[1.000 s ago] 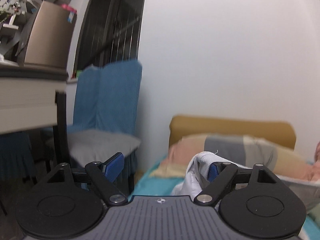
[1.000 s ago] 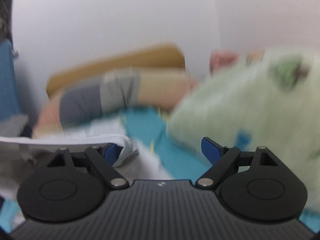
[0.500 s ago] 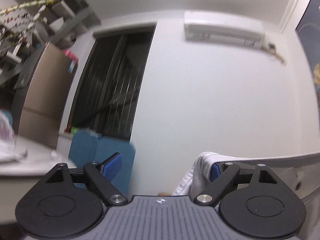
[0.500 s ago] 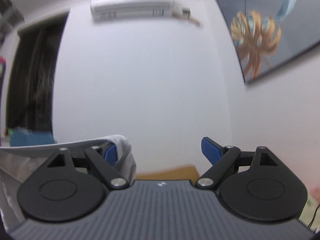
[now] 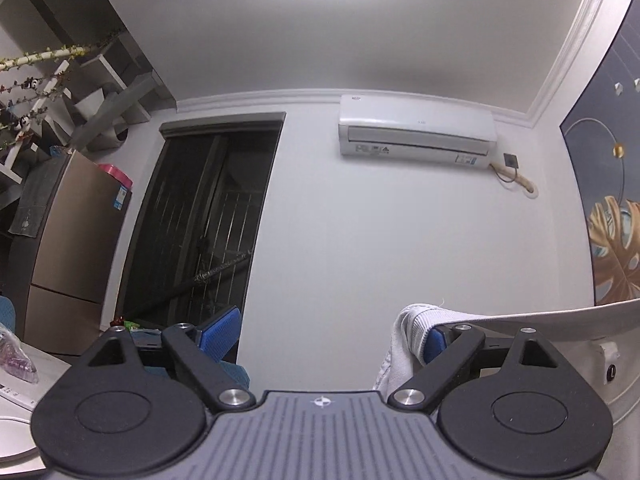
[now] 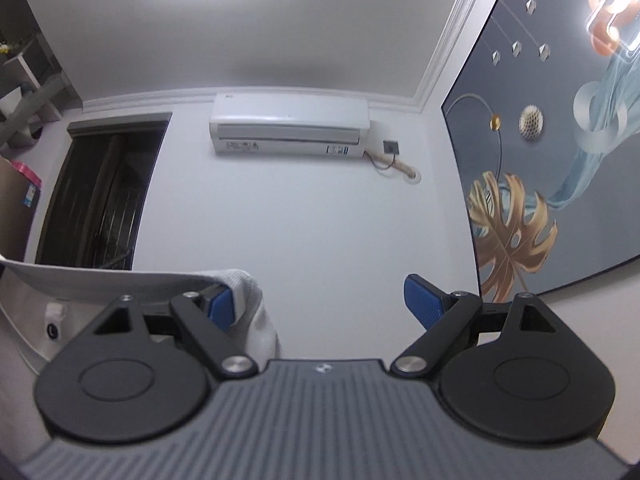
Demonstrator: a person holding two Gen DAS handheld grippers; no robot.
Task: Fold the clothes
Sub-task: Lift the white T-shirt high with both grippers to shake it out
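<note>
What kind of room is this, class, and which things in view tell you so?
Probably a room in a home: a wall-mounted air conditioner, a refrigerator beside a dark doorway, and a decorative leaf mural.

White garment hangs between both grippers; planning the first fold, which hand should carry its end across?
Right, narrowly. Both are open, the white garment hooked over each inner finger. The right gripper shows only wall nearby; the left gripper has a white appliance close at lower left.
</note>
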